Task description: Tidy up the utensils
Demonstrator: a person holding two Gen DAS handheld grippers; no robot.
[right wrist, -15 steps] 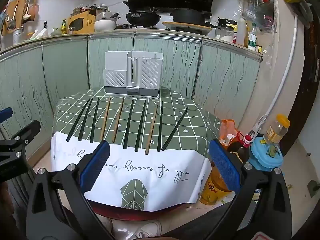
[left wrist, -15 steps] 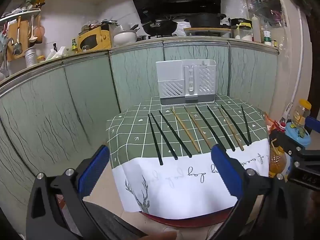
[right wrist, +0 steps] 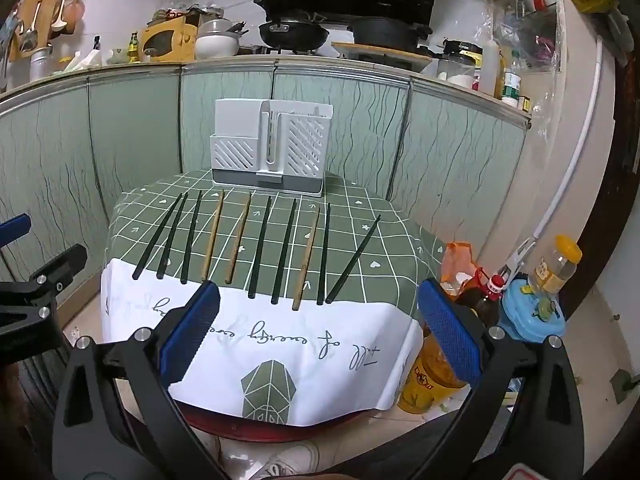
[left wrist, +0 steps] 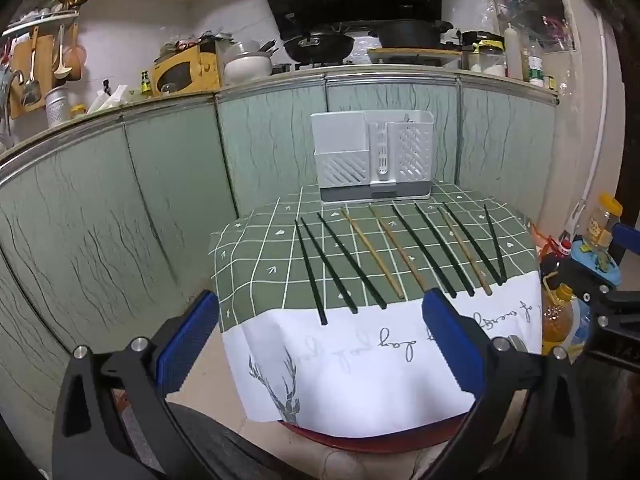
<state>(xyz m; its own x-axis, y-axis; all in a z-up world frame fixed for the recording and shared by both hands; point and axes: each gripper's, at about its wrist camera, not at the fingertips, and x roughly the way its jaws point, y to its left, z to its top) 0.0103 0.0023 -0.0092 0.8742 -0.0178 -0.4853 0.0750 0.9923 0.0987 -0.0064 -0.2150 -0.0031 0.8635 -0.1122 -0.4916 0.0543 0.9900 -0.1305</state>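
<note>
I hold both claws short of the tabletop (right wrist: 132, 216). My left claw (left wrist: 320, 340) gapes wide with nothing between its pads, and so does my right claw (right wrist: 318, 326). Ten chopsticks (right wrist: 262, 240) lie in a row on the green checked cloth, seven dark and three wooden. The white utensil holder (right wrist: 272, 148) stands upright behind them.

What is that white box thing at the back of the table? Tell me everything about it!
The white utensil holder looks like plastic. It stands upright at the far edge of the table, on the green checked tablecloth, just behind the row of chopsticks and apart from them. It has a lower compartment on the left, a narrow slotted divider in the middle and a taller compartment on the right, with slanted slits, all sitting on a grey base. Nothing shows sticking out of it.
</note>
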